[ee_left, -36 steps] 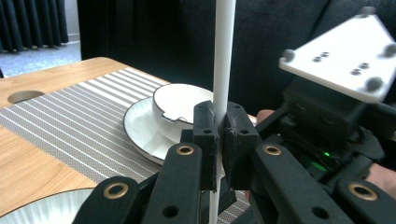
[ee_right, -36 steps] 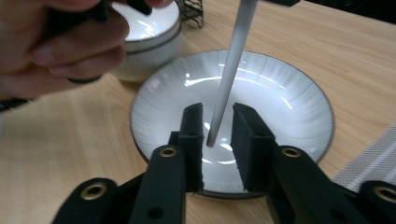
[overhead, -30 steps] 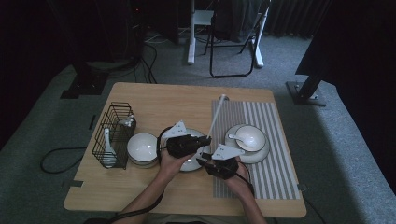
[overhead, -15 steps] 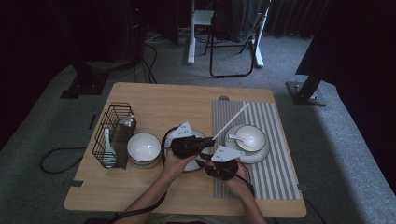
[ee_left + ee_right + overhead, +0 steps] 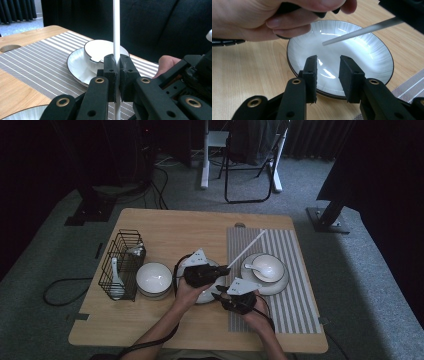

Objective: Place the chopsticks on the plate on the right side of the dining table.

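Plate (image 5: 352, 65) under white stick (image 5: 247, 251) | bowl (image 5: 154, 276) beside wire basket (image 5: 120, 262)

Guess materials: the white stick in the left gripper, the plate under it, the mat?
Stick: matte white, smooth and uniform, probably plastic or melamine. Plate: glossy white with sharp highlights and a dark rim, likely glazed ceramic. Mat: grey and white stripes with a fine mesh texture, looks woven, fabric or vinyl.

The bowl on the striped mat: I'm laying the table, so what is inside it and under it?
Inside the bowl lies a white spoon. Under it sits a white plate on the striped mat; the plate's middle is covered.
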A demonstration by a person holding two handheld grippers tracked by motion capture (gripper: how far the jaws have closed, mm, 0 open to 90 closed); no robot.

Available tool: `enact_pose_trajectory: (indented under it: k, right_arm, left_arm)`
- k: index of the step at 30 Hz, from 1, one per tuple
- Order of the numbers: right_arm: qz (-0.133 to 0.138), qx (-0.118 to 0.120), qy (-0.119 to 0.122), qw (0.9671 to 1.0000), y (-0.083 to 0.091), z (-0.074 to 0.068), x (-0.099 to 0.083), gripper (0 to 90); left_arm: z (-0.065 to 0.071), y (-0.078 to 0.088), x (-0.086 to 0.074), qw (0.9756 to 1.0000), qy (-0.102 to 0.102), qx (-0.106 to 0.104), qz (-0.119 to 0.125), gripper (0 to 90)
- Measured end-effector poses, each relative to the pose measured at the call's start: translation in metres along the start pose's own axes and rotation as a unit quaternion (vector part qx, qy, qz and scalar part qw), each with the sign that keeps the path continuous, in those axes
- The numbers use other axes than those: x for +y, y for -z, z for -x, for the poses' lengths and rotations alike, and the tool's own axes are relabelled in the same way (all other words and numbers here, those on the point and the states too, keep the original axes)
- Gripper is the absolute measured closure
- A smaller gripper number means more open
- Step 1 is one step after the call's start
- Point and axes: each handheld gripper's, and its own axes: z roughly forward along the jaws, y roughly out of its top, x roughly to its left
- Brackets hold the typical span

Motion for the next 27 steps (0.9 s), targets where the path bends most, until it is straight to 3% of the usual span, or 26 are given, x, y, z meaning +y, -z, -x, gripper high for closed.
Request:
enact_pose_trajectory:
  k: [11,27]
  right_arm:
    - [-0.01,-0.004,0.009,0.9999,0.002,0.002,-0.008,65.4]
    - [-0.027,-0.016,-0.002,0.9995,0.015,0.011,-0.033,56.0]
  left_arm:
    - [-0.009,-0.006,0.003,0.9999,-0.011,0.012,-0.006,86.0]
    - [-0.013,-0.016,0.014,0.9977,-0.05,0.038,-0.027,86.0]
